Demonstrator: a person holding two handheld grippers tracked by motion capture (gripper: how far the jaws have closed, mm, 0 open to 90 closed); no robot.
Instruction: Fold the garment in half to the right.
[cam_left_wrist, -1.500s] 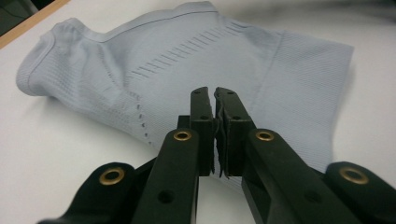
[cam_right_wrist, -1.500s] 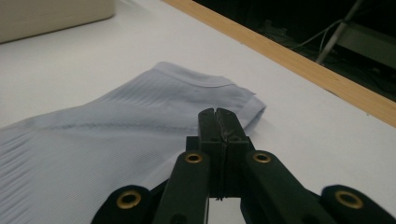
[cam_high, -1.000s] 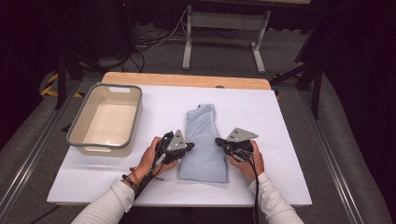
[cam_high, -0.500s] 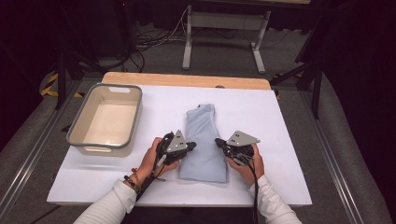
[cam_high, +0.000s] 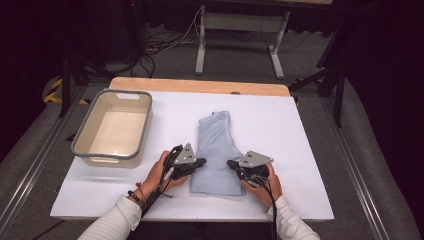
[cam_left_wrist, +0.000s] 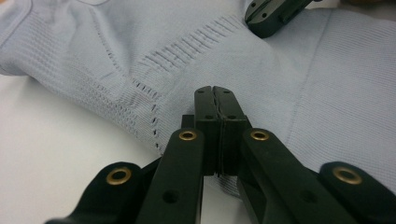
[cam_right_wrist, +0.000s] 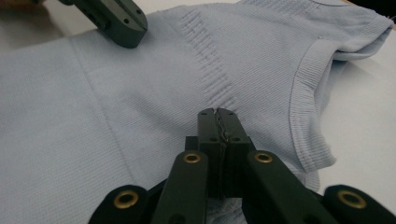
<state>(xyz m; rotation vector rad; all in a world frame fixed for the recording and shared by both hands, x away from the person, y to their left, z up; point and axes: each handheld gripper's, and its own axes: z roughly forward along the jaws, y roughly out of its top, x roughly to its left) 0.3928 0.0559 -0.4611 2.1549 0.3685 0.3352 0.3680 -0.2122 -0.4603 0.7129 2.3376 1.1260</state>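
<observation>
A folded light blue knit garment (cam_high: 215, 140) lies flat in the middle of the white table top (cam_high: 285, 135). My left gripper (cam_high: 202, 162) rests on its near left part with the jaws shut together, tips over the fabric (cam_left_wrist: 299, 84). My right gripper (cam_high: 230, 164) sits on the near right part, also shut. In the left gripper view the closed tips (cam_left_wrist: 213, 88) point across the knit. In the right gripper view the closed tips (cam_right_wrist: 217, 111) lie over the cloth (cam_right_wrist: 116, 107). I see no fabric between either pair of jaws. The two grippers face each other.
A beige plastic bin (cam_high: 107, 161) with a grey rim stands at the table's left, with nothing in it. A wooden board edge (cam_high: 200, 85) runs along the far side. Metal frame legs and cables stand on the floor beyond.
Both hands have shifted slightly toward the near edge of the garment. The jaws stay shut and the garment lies as before.
</observation>
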